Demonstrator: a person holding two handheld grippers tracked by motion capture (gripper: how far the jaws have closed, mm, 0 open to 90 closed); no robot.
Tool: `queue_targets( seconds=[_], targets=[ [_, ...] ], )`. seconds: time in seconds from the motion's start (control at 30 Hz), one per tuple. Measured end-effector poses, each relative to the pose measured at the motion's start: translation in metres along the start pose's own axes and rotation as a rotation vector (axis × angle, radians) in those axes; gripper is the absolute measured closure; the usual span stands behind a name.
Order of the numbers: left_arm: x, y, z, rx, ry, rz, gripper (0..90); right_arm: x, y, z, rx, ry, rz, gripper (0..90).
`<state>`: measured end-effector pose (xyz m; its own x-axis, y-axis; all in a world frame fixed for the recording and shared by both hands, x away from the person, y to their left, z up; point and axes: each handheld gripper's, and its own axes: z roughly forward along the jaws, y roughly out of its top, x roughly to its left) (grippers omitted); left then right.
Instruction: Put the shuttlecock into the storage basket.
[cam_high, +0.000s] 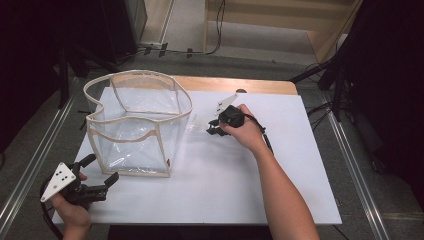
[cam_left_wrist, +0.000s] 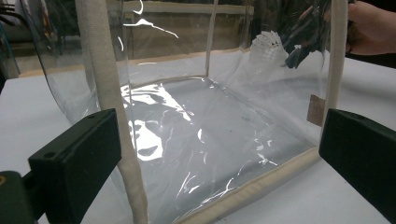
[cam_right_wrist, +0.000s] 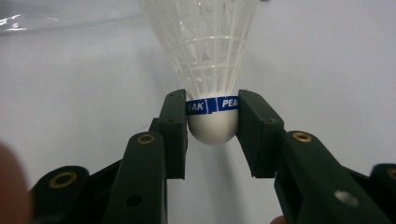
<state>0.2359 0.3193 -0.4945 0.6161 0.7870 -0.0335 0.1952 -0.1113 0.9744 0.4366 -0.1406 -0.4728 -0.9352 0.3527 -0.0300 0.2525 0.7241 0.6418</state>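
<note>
Right gripper (cam_right_wrist: 212, 121): jaws clamped on the cork of a white shuttlecock (cam_right_wrist: 210, 70), held over the table (cam_high: 280, 175) right of the clear bag (cam_high: 137, 125), forearm reaching far-left. Left gripper (cam_high: 102, 172): jaws spread, empty, at the near-left corner, aimed at the bag.

shuttlecock (cam_right_wrist: 212, 70) | white, blue band | cork clamped in right tongs (cam_right_wrist: 212, 119)

We see a white tabletop (cam_high: 280, 170) with a wooden strip (cam_high: 235, 84) along its far edge. Beyond that tabletop, black cables (cam_high: 200, 50) cross the grey floor (cam_high: 190, 30), and metal rails (cam_high: 355, 170) flank it.
</note>
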Motion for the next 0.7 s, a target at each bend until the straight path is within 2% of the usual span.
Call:
queue_targets(
  seconds=[0.17, 0.7],
  targets=[
    [0.0, 0.0, 0.0, 0.0, 0.0, 0.0, 0.0, -0.001, 0.0, -0.009, -0.013, -0.004, 0.012, 62.4],
    [0.0, 0.0, 0.0, 0.0, 0.001, 0.002, 0.0, -0.005, 0.004, -0.041, -0.102, -0.021, 0.057, 62.4]
  ],
)
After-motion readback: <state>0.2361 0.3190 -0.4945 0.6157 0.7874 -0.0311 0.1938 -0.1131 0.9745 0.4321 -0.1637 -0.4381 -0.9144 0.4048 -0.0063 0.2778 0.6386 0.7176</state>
